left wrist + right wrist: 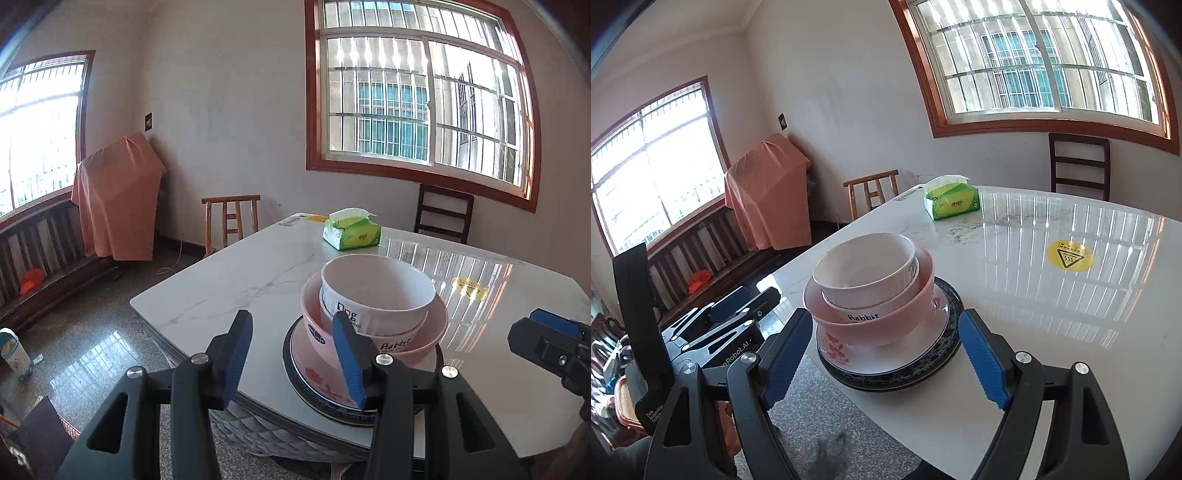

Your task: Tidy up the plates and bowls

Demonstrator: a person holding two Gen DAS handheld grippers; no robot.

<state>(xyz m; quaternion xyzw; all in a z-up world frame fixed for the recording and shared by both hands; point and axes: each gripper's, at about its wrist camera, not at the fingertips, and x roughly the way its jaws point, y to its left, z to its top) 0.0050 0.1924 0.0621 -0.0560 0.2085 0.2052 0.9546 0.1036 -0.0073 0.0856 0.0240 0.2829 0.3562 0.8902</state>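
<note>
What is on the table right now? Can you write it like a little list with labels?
stack: white bowl inside another white bowl, inside a pink bowl, on a flowered plate, on a dark-rimmed plate
stack place: near the table edge
tissue pack: far side of table
yellow sticker: on tabletop
left gripper: open, empty
right gripper: open, empty

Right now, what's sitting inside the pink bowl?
Two white bowls are nested in the pink bowl: the Rabbit bowl, then the Dog bowl on top. The pink bowl's bottom is covered.
</note>
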